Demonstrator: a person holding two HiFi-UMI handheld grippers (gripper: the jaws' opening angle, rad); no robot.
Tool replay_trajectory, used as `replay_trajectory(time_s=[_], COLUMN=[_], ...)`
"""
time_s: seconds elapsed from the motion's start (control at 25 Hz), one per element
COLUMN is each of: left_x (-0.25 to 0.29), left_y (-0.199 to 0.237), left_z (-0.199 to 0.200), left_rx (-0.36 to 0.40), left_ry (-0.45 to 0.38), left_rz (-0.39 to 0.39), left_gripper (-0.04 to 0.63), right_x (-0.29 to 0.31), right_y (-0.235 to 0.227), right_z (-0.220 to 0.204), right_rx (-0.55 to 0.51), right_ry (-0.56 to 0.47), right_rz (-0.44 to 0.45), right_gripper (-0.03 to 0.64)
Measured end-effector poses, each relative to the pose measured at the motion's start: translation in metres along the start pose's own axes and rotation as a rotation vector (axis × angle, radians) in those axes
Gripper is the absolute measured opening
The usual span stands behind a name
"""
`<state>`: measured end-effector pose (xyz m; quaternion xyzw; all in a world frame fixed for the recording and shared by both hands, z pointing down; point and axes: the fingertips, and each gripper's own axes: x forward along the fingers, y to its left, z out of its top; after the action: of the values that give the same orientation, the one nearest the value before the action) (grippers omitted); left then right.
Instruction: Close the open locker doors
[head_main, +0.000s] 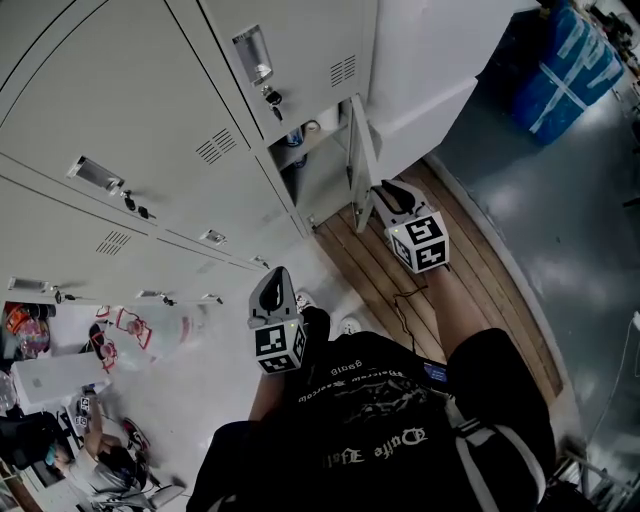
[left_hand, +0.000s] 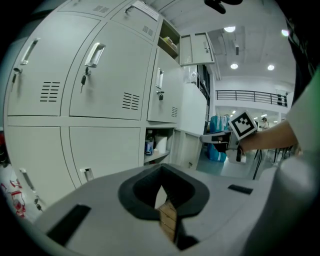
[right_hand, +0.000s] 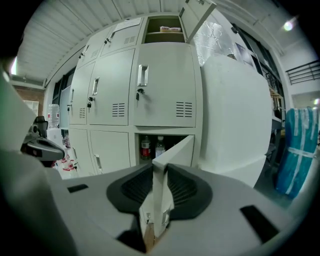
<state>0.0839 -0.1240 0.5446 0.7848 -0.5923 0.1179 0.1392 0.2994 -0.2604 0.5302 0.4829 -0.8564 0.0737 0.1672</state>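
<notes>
Locker door (head_main: 362, 165) of the lower right bay, ajar, its free edge pinched in your right gripper (head_main: 385, 190).
You grip that edge, I judge, to swing it shut; your left gripper (head_main: 272, 288) hangs clear, jaws nearly together, empty.

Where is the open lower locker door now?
The lower locker door stands upper centre in the head view, at the right end of the locker bank, its edge clamped by the right gripper.
</notes>
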Motion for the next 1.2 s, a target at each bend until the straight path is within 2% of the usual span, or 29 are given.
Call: replay_trajectory(time_s=[0.44,0.56,0.92,1.2], left_x=[0.015,0.019,0.034,0.050], left_y=[0.012,0.018,0.038,0.054], left_z=[0.007,0.008,0.004,0.008], left_rx=[0.011,0.007,0.000,-0.001], left_ry=[-0.003,0.000,0.028,0.033], left_rz=[0.000,0.002,-0.011,-0.040], left_gripper=[0.006,0.006,0.006,0.008], right_x=[0.022,0.029,0.045,0.064], right_y=[0.032,0.039,0.055,0.070], right_z=[0.010,0.013,0.019,0.028], right_rx=[-0.080,-0.053,0.010,-0.035], right_ry=[-0.004,-0.014,-0.023,-0.022], right_rz=[0.076,0.085,0.038,0.016], right_gripper=[0.083,0.080,0.074,0.072])
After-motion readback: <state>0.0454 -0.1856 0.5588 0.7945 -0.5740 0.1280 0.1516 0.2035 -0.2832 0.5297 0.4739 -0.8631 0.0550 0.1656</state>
